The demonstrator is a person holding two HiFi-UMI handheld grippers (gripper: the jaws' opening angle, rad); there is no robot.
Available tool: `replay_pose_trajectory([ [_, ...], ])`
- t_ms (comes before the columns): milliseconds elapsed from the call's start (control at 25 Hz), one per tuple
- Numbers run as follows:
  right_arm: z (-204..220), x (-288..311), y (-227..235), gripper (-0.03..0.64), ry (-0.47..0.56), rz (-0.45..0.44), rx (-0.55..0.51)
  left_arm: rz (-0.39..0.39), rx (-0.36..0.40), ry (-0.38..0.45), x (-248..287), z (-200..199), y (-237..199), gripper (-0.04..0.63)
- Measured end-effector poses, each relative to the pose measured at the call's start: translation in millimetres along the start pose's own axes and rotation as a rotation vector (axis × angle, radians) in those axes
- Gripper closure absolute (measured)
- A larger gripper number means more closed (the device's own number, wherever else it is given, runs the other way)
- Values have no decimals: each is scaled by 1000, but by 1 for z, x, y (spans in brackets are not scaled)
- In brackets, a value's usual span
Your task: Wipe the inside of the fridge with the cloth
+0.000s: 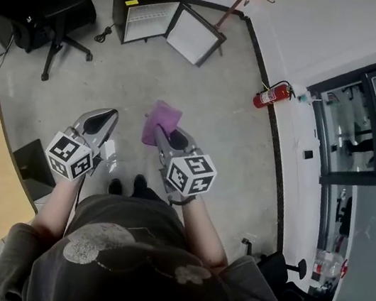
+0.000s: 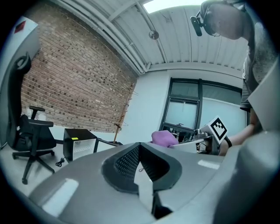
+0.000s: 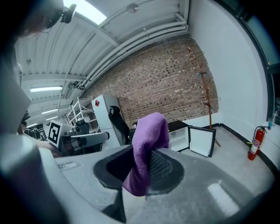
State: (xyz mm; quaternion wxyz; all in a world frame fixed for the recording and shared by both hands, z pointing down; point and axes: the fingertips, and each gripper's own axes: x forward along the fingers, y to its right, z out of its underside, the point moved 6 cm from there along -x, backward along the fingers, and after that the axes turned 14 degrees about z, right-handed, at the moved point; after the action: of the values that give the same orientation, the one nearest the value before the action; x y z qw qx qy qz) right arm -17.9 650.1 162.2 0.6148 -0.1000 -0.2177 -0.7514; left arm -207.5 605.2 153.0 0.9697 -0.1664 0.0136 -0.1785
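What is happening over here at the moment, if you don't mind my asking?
A person stands on the concrete floor with a gripper in each hand. The right gripper is shut on a purple cloth, which drapes over its jaws. The left gripper holds nothing. The small black fridge sits across the room with its door open, well away from both grippers, so no wiping has begun yet.

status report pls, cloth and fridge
right gripper shut on purple cloth, left gripper shut, empty. fridge across the floor, door open, not reached yet. bare floor between, chair off left.
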Motion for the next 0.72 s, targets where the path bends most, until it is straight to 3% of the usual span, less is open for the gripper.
replay_pose_trajectory([
  [360,5,18,5,543,-19,43,28,20,-13,-7,0,2,-17,578],
  [720,-14,88,69,543,-40,36,69,-50,-20,-12,45,-1,-74,578],
])
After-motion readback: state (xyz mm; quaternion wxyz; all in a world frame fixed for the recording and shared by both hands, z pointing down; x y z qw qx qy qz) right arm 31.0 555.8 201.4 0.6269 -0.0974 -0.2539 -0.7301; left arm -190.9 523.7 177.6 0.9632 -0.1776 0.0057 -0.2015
